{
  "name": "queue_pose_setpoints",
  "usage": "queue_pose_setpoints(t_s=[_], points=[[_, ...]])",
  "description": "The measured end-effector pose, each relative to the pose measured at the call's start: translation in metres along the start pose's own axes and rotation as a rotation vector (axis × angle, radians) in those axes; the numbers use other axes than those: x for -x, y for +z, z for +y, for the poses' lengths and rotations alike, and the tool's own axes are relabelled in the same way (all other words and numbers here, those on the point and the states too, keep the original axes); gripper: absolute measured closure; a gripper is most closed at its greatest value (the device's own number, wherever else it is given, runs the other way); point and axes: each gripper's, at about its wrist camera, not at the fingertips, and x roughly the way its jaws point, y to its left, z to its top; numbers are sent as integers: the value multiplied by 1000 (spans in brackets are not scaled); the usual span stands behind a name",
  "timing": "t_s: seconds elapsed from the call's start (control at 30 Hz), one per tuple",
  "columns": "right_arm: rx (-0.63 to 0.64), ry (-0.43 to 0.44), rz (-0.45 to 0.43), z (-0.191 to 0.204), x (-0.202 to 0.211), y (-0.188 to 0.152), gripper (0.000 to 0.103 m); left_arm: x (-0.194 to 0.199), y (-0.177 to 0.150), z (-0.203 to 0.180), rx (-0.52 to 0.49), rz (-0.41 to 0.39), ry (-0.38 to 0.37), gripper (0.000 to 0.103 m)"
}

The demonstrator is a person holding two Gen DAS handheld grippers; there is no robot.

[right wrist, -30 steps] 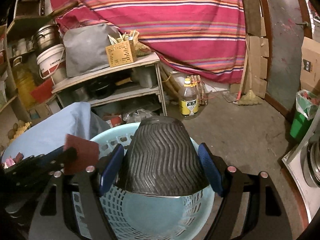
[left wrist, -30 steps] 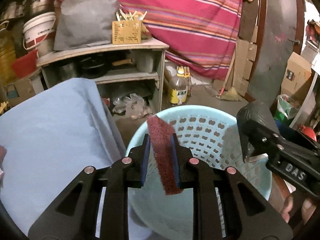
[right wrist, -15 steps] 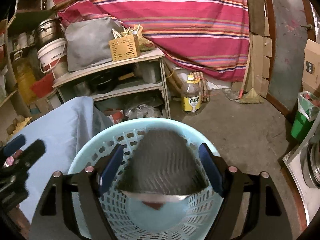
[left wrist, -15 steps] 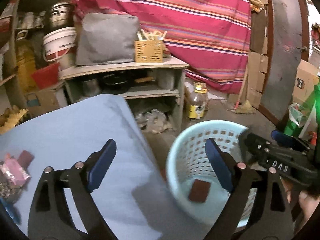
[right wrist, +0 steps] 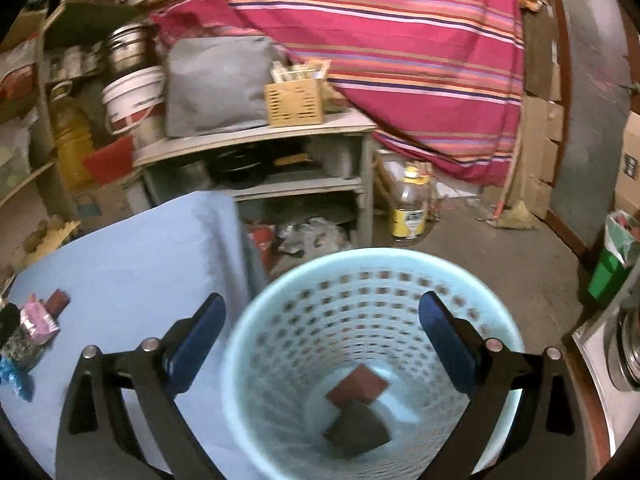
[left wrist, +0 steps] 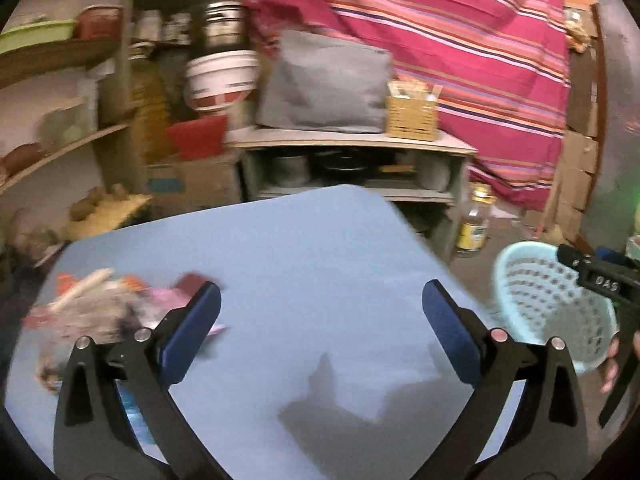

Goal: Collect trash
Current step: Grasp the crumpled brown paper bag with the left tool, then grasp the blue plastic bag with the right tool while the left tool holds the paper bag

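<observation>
Both sets of fingers stand wide apart with nothing between them, and both have just been opening. A second ago the left fingers (left wrist: 320, 334) clamped a red pad and the right fingers (right wrist: 322, 340) held a dark ribbed piece, both over the basket (right wrist: 256, 320). Now the red pad (right wrist: 358, 386) and the dark piece (right wrist: 356, 428) lie at the bottom of the basket, the pad partly on top of the other, so two bits of trash are collected.

The right fingers hang above the basket's mouth, looking straight down into it. The left fingers have swung away from the basket and now point over the blue tabletop (left wrist: 320, 248), with the basket off to their right at the tabletop's edge, on the floor.

What is left sits near the tabletop's left side: a blurred heap of trash (left wrist: 92, 312), with a pink wrapper (right wrist: 38, 320), a small brown piece (right wrist: 58, 300) and something blue (right wrist: 12, 372) among it. The left view is too smeared to tell the items apart.

Judging by this, the next step is another pick from that heap, most likely by the left hand, which is nearer, while the right is free to follow
</observation>
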Motion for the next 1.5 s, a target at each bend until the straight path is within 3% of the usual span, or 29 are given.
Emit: queue_pose_setpoints(t_s=[0.27, 0.4, 0.53, 0.77, 0.97, 1.2, 1.5], points=[[75, 85, 27, 95, 6, -16, 4, 19, -27, 120, 65, 27, 149, 6], [63, 139, 57, 138, 9, -29, 4, 27, -37, 172, 101, 44, 175, 6], [56, 137, 68, 180, 18, -47, 4, 28, -49, 223, 116, 88, 211, 6], [183, 78, 66, 247, 34, -82, 4, 12, -82, 291, 172, 177, 238, 6], [270, 85, 80, 280, 45, -96, 4, -5, -102, 310, 181, 248, 200, 11], [207, 184, 128, 291, 53, -102, 4, -20, -109, 315, 221, 313, 100, 50], [187, 280, 141, 315, 69, -114, 4, 12, -101, 323, 204, 216, 188, 53]])
